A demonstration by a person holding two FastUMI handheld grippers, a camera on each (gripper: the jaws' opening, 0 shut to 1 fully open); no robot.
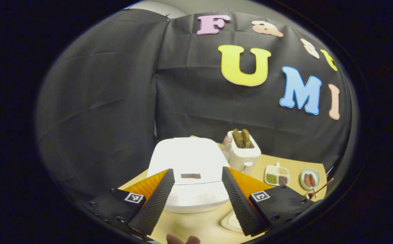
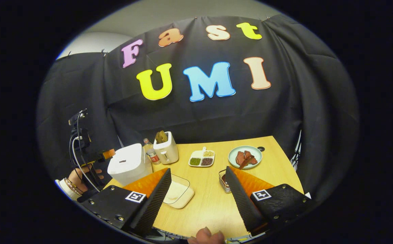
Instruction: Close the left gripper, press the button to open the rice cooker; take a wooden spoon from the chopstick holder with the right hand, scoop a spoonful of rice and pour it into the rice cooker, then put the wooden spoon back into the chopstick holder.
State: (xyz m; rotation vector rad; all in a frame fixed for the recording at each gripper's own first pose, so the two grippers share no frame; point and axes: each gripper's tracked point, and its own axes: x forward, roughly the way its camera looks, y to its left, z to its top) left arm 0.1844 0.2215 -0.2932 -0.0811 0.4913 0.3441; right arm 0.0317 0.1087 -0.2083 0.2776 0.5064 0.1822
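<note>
The white rice cooker stands with its lid down just beyond my left gripper, which is open, one finger on each side of the dark button without touching it. In the right gripper view the cooker is at the table's left edge, and a hand holds the left gripper beside it. My right gripper is open and empty above the table. A wooden spoon sticks out of the metal chopstick holder by its right finger. A clear box of rice lies by its left finger.
Behind the cooker stand a toaster with bread slices and a small bottle. A divided dish of grains and a plate of sausages sit mid-table. Black cloth closes off the back and sides.
</note>
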